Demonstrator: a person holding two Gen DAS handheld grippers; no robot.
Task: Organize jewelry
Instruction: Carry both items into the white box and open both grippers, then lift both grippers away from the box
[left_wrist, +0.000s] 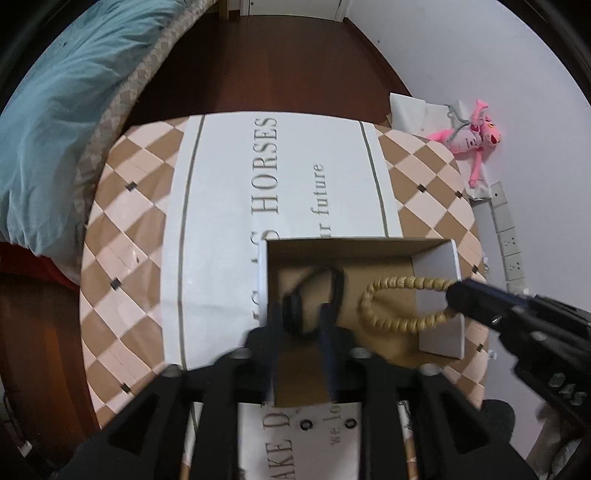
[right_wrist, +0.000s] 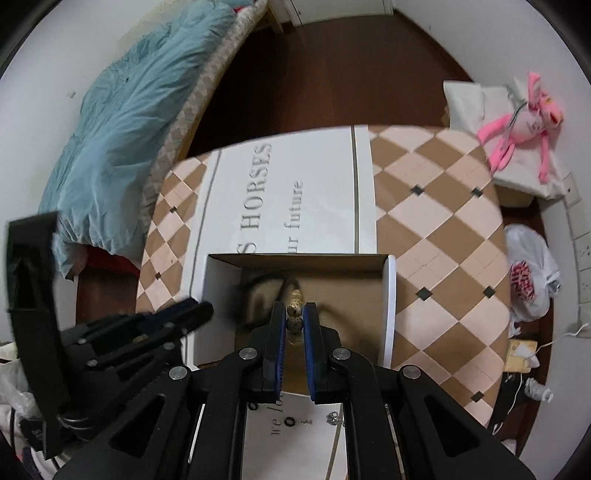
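Observation:
An open cardboard box (left_wrist: 354, 242) (right_wrist: 295, 256), white outside and brown inside, stands on a white paper bag. My left gripper (left_wrist: 301, 317) (right_wrist: 201, 312) hangs over the box's left part with its fingers apart. A blurred black bracelet (left_wrist: 295, 314) (right_wrist: 258, 295) lies loose between and below them, and the pads do not press on it. My right gripper (right_wrist: 295, 310) (left_wrist: 452, 295) is shut on a tan beaded bracelet (left_wrist: 391, 304) (right_wrist: 295, 308). Its loop hangs over the box's right side.
The white printed paper bag (left_wrist: 229, 206) (right_wrist: 317, 192) lies across a table with a brown and cream diamond pattern (left_wrist: 129, 221) (right_wrist: 436, 229). A bed with a teal blanket (left_wrist: 55, 110) is at the left. A pink plush toy (right_wrist: 524, 122) and a plastic bag (right_wrist: 528, 280) are at the right.

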